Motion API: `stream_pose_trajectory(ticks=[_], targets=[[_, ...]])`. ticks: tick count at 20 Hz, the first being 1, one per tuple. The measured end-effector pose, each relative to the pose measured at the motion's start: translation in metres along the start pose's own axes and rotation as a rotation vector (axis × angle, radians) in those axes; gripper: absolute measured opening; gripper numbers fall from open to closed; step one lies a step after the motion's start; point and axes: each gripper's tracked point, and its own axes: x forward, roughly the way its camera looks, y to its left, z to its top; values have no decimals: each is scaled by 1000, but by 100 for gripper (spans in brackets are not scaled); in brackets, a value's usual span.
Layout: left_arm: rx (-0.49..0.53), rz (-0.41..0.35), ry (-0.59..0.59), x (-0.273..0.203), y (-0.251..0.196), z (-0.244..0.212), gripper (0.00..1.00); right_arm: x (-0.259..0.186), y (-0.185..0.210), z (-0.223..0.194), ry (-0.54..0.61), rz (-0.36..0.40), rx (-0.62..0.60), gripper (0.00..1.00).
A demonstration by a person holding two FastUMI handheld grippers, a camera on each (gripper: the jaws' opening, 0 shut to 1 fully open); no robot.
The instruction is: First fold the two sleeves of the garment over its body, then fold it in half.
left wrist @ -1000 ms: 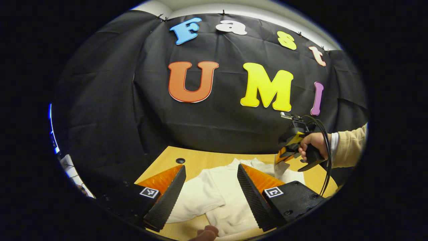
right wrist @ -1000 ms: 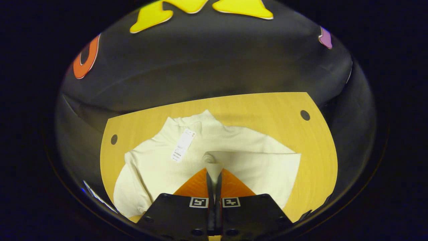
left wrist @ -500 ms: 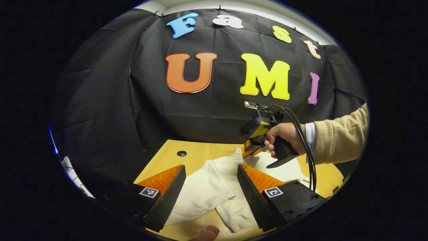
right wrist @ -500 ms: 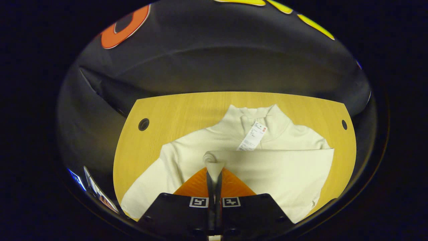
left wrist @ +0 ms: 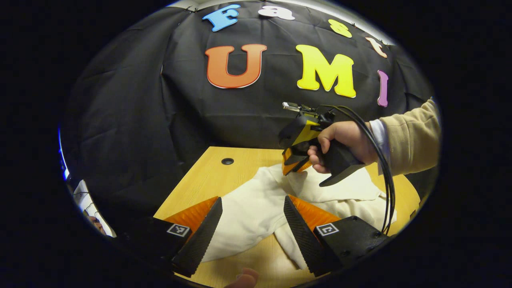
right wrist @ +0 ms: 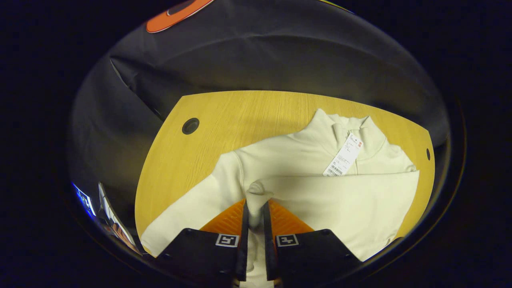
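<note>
A cream-white garment [right wrist: 304,188] lies spread on a light wooden table [right wrist: 224,116], set against a black cloth wall.

In the right gripper view, looking down from above, the garment fills the lower right half of the frame. Its high collar [right wrist: 352,128] points toward the upper right, and a white paper tag [right wrist: 345,156] hangs from it across the chest. One sleeve [right wrist: 332,192] is folded across the body as a flat band running from the centre to the right edge of the frame. The right claw [right wrist: 256,208] sits at the bottom centre, its two fingers nearly together and clamped on the bunched cuff end of that sleeve, which pokes up between them. The other sleeve [right wrist: 188,216] trails down toward the lower left of the frame, lying flat on the table. A dark round hole [right wrist: 190,126] is in the table at the upper left.

In the left gripper view, the left claw [left wrist: 253,224] is at the bottom centre with its fingers wide apart, holding nothing, poised above the garment [left wrist: 256,204] near the table's front edge. Farther back, right of centre, a hand [left wrist: 344,140] in a tan sleeve [left wrist: 412,136] grips the right claw [left wrist: 292,166], which points down onto the cloth. Black cables [left wrist: 380,160] loop from its handle down the right side. A fingertip [left wrist: 244,278] shows at the very bottom edge.
</note>
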Motion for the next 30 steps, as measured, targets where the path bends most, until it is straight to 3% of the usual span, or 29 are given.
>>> stream_pose_trajectory(ticks=[1, 5, 7, 10, 14, 17, 25, 30], targets=[[3, 7, 7, -2, 1, -5, 98, 0, 2, -2, 2, 6, 3, 17], [40, 52, 17, -12, 8, -16, 98, -20, 8, -8, 7, 47, 13, 51], [32, 76, 28, -16, 15, -19, 98, -31, 7, -11, -1, 61, 5, 51], [11, 120, 41, -20, 26, -30, 98, -56, -2, -11, -27, 61, -8, 91], [-17, 225, 75, -28, 65, -51, 98, -107, -20, 0, -126, 45, -78, 94], [-55, 310, 90, -32, 101, -69, 98, -151, -42, 3, -205, -16, -161, 95], [-210, 605, 263, -58, 185, -144, 98, -246, -55, -22, -298, 41, -211, 95], [-324, 656, 340, -65, 204, -169, 98, -279, -69, -55, -312, 24, -245, 95]])
